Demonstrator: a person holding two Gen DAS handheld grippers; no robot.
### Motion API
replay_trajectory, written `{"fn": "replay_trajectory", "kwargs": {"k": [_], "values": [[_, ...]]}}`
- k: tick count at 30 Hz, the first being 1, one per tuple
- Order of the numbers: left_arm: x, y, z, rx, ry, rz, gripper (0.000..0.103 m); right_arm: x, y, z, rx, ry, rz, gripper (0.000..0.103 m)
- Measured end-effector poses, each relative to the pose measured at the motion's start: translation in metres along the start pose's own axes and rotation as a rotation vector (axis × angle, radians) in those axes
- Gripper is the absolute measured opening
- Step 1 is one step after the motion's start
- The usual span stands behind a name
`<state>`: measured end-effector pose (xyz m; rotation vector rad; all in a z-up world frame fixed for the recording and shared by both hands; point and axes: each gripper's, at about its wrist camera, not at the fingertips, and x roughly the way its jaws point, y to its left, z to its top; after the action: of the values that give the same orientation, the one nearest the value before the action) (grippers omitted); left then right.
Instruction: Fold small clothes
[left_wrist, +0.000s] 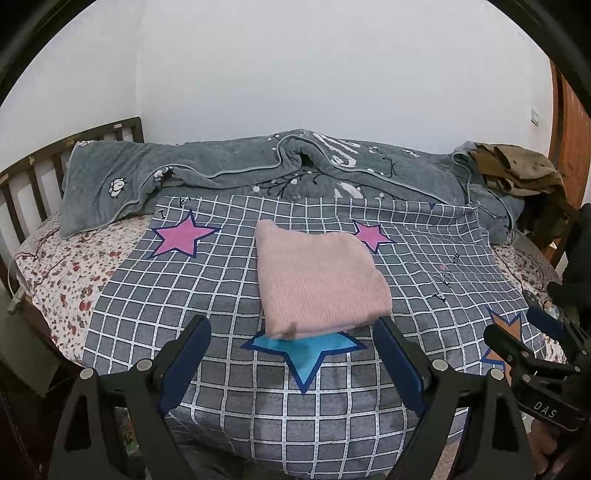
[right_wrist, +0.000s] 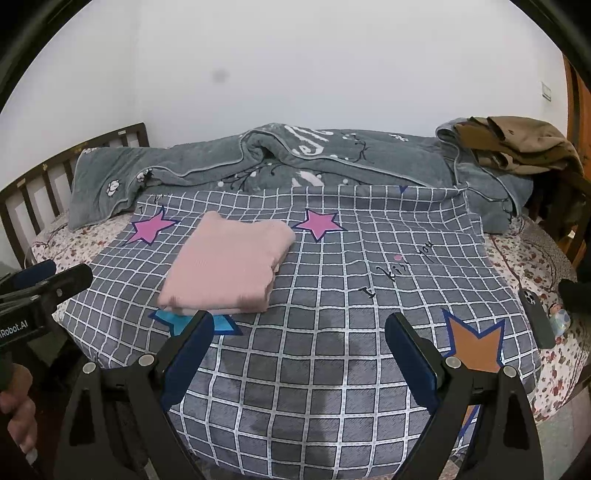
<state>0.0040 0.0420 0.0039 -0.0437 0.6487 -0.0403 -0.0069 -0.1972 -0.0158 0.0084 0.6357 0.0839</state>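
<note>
The bed (left_wrist: 66, 280) is taking up most of the room, with a grey quilt (left_wrist: 258, 166) bunched along its far edge and a checked sheet with stars (left_wrist: 184, 295) spread across the middle. A brown coat (right_wrist: 517, 144) is sitting on the far right corner, and a phone (right_wrist: 535, 317) is lying near the right edge.

The pink sweater (left_wrist: 317, 280) is lying on the checked sheet, toward the near edge, already looking folded into a thick, neat rectangle, its near end overlapping a blue star (left_wrist: 303, 354).

It is looking soft, light and limp, a knit that will sag and slide open if lifted by one layer. Pinching through all the layers at the two near corners, or along the folded near edge, seems the safest hold.

The left tool (left_wrist: 291, 354) is hovering just short of the sweater, jaws spread wide and gripping nothing. The right tool (right_wrist: 299, 354) is hanging over bare sheet, likewise wide apart and empty.
</note>
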Motion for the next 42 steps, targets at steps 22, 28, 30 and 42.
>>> {"fn": "replay_trajectory", "kwargs": {"k": [22, 28, 30, 42], "values": [[-0.0057, 0.0040, 0.0016, -0.007, -0.006, 0.009, 0.089, -0.0018, 0.0036, 0.0009, -0.002, 0.000, 0.011, 0.093], [-0.0068, 0.0050, 0.0017, -0.010, -0.009, 0.012, 0.089, -0.0038, 0.0045, 0.0001, -0.005, -0.005, 0.010, 0.093], [-0.0075, 0.0049, 0.0015, -0.009, -0.010, 0.013, 0.089, -0.0047, 0.0051, -0.0005, -0.005, -0.007, 0.011, 0.093], [-0.0071, 0.0047, 0.0013, -0.010, -0.010, 0.013, 0.089, -0.0059, 0.0065, 0.0002, -0.002, -0.003, 0.014, 0.093]]}}
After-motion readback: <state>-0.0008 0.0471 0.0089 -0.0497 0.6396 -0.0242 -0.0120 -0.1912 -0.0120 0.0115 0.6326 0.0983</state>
